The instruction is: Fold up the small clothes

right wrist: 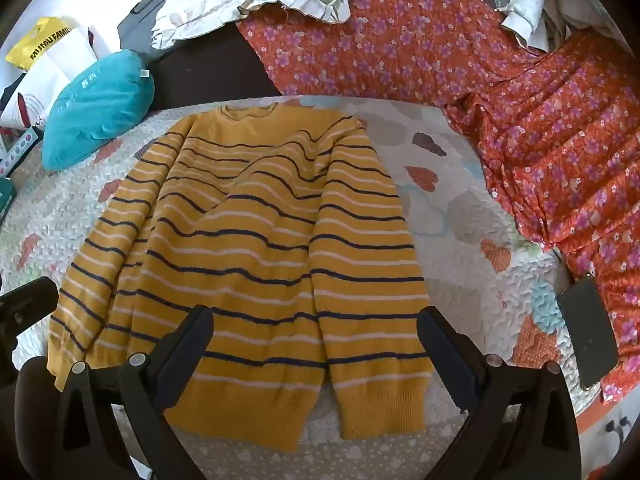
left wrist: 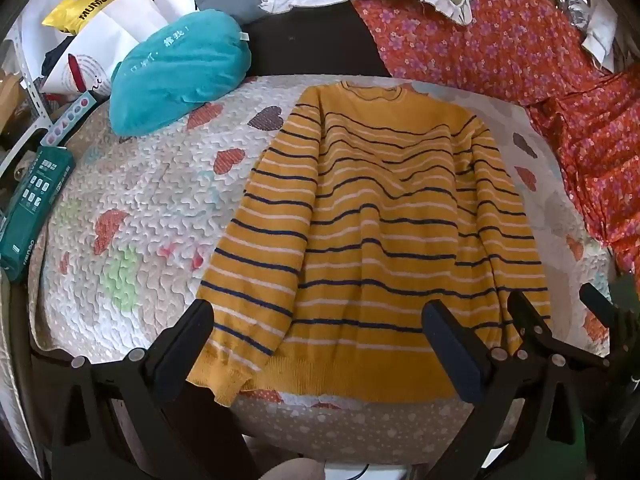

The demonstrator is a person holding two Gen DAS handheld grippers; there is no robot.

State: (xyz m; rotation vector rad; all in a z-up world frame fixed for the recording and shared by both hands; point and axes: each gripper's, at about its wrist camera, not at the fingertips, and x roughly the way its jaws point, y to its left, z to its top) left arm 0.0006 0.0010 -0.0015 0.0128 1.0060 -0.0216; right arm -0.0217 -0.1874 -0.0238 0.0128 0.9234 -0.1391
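A yellow sweater (left wrist: pixel 380 220) with navy and white stripes lies flat and face up on a white quilt (left wrist: pixel 152 208) with a heart pattern. Its collar points away and both sleeves lie straight along its sides. My left gripper (left wrist: pixel 318 340) hovers open over the hem's left half, with nothing between its fingers. My right gripper (right wrist: pixel 316 340) is open too, over the hem (right wrist: pixel 248 412) and the right sleeve's cuff (right wrist: pixel 384 412). In the left wrist view the right gripper (left wrist: pixel 556 304) shows by the sweater's right edge. One left finger (right wrist: pixel 28 292) shows at the right wrist view's left edge.
A teal cushion (left wrist: pixel 180 72) lies on the quilt's far left corner. Orange floral fabric (right wrist: pixel 540 120) is heaped along the right side, with a dark phone (right wrist: pixel 588 332) at its edge. A green box (left wrist: pixel 32 208) and paper bags (left wrist: pixel 92 20) sit at the left.
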